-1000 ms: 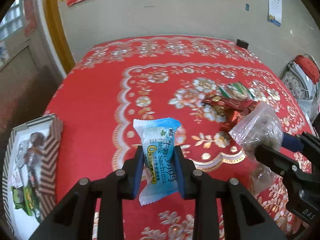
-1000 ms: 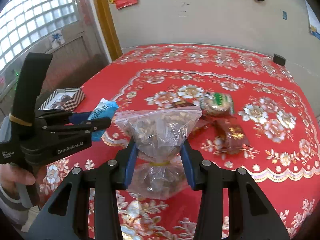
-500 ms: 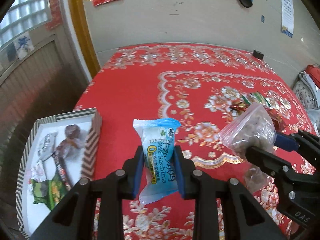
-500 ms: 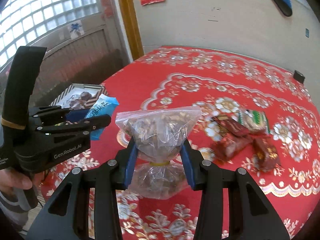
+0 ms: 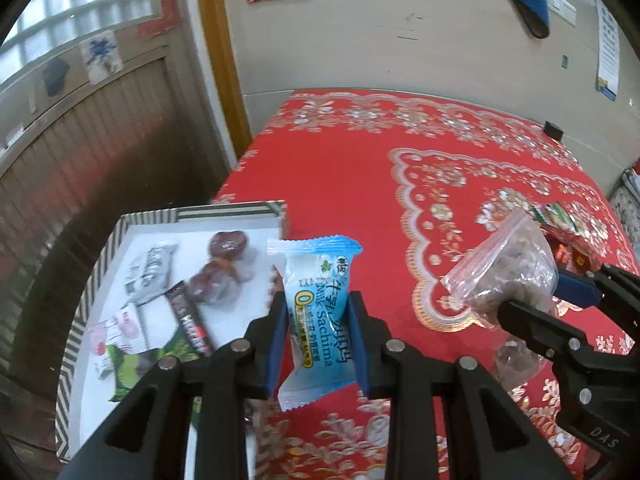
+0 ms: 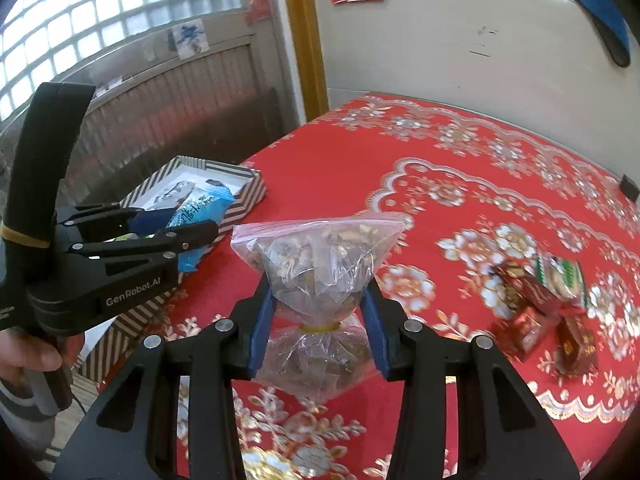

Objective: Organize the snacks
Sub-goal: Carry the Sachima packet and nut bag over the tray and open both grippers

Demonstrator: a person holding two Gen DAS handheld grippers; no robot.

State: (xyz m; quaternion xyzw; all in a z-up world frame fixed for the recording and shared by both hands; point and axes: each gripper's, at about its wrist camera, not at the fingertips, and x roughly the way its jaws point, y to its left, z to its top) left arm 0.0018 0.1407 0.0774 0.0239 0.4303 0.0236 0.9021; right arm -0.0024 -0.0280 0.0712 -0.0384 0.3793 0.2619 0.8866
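Left wrist view: left gripper point(image 5: 316, 336) is clamping a blue Sachima packet point(image 5: 318, 312) upright by its middle, hanging just beside the near corner of the striped box point(image 5: 100, 256), likely lining up for a drop among the snacks already lying inside. Right gripper point(image 6: 318, 316) is squeezing a clear zip bag point(image 6: 318, 264) of brown pieces just above its yellow tie, held off the red-clothed surface point(image 6: 460, 208), probably queued for the same box. Loose snacks point(image 6: 544, 304), red wrappers and a green pack, are sitting well apart on the right side, not yet sorted. Compared with half a second ago, both grippers have been swinging left: the box is showing larger and closer under the left gripper, its contents now plain, and the loose pile is sliding toward the frame edge. Grips look unchanged.
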